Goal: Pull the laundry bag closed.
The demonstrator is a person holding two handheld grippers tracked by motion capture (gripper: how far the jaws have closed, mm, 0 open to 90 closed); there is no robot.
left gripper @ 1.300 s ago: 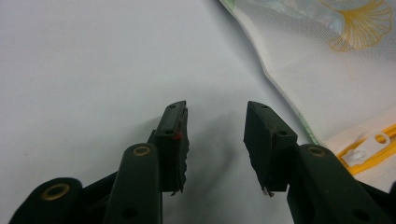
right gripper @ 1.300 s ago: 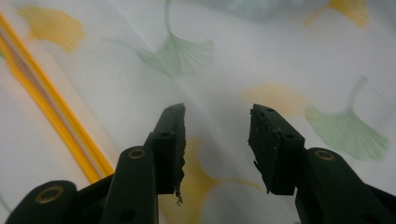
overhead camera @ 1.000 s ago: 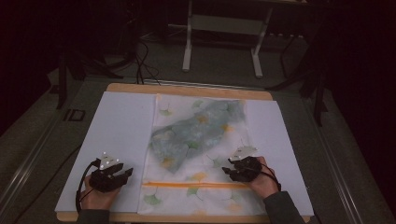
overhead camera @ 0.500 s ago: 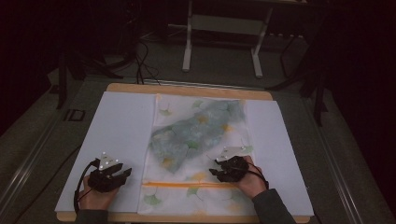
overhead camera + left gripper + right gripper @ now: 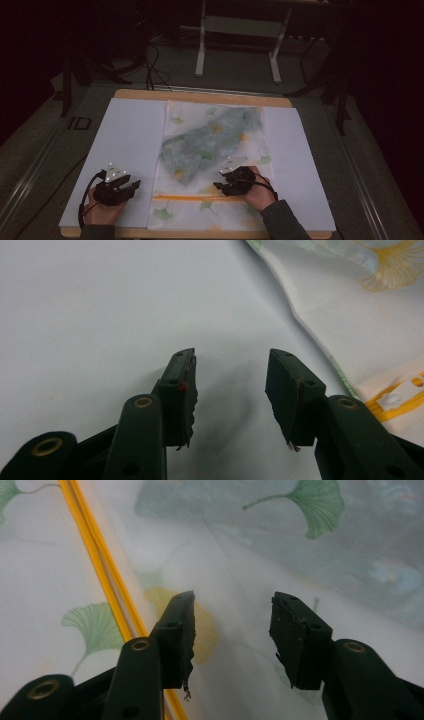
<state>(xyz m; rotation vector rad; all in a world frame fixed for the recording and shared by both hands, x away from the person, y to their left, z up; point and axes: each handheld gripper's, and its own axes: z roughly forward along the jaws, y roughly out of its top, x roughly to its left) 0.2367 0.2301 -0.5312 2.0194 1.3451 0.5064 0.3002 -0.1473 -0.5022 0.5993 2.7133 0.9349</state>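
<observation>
A white mesh bag [image 5: 185,212] printed with ginkgo leaves lies flat in the middle of the table, with a blue-grey cloth [image 5: 210,142] showing inside it. An orange zipper [image 5: 200,198] runs across its near end. My right gripper [image 5: 220,186] is open and rests low over the bag just beyond the zipper, pointing left. In the right gripper view its jaws [image 5: 232,605] stand apart over the mesh, the zipper [image 5: 95,555] to their left. My left gripper [image 5: 134,186] is open on the white sheet [image 5: 125,135], left of the bag. Its jaws [image 5: 232,365] hold nothing.
The bag's edge [image 5: 320,335] and a white zipper pull [image 5: 400,396] lie to the right in the left gripper view. The wooden table's far edge [image 5: 200,94] borders the sheet. Beyond it stand a metal stand [image 5: 237,30] and floor cables [image 5: 150,60].
My right gripper has moved left from the bag's right edge onto the bag near the zipper. The left gripper has stayed put.
</observation>
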